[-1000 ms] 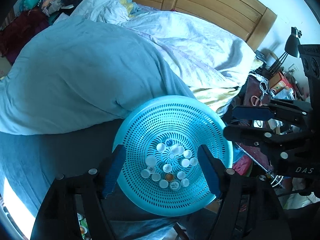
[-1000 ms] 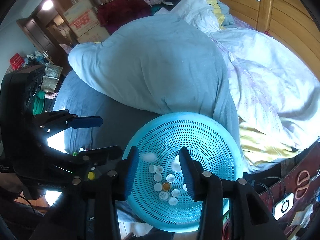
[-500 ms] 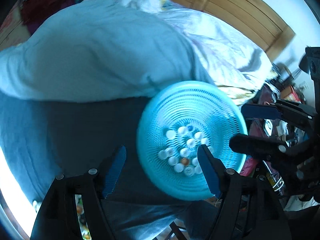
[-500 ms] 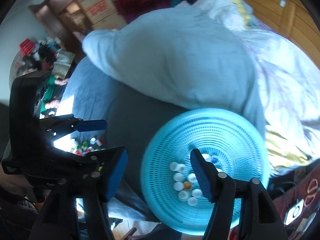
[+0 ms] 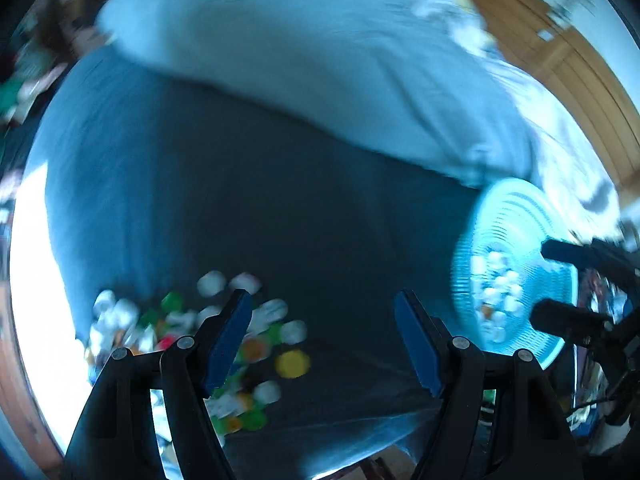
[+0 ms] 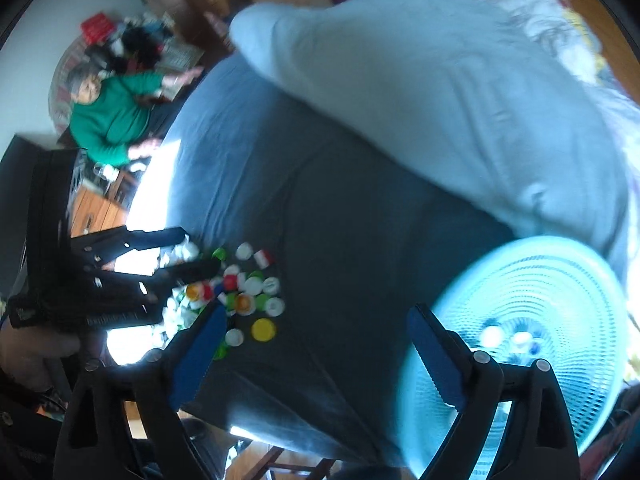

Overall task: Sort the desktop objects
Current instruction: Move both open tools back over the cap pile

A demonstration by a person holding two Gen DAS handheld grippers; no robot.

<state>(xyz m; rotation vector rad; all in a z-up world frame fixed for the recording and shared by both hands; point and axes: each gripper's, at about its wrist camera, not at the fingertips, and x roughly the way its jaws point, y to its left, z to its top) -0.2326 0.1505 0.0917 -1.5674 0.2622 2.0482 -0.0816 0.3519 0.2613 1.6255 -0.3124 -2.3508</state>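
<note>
A round cyan perforated basket (image 5: 516, 240) holds several mostly white bottle caps (image 5: 498, 284) and lies on the dark bedsheet at the right; it also shows in the right wrist view (image 6: 560, 280). A heap of coloured loose caps (image 5: 248, 348) lies on the sheet at lower left, with a yellow cap (image 6: 263, 329) at its edge. My left gripper (image 5: 322, 340) is open and empty, above the sheet between heap and basket. My right gripper (image 6: 316, 356) is open and empty, also between them. The left gripper (image 6: 192, 252) shows over the heap in the right wrist view.
A pale blue duvet (image 5: 320, 60) is heaped across the bed behind the sheet. A wooden headboard (image 5: 580, 80) is at the far right. A person in a green top (image 6: 116, 112) sits beyond the bed's left side. Both views are motion-blurred.
Both grippers have swung left, away from over the basket toward the heap of loose caps. The right gripper's jaws have widened. The basket now sits at the right of both views.
</note>
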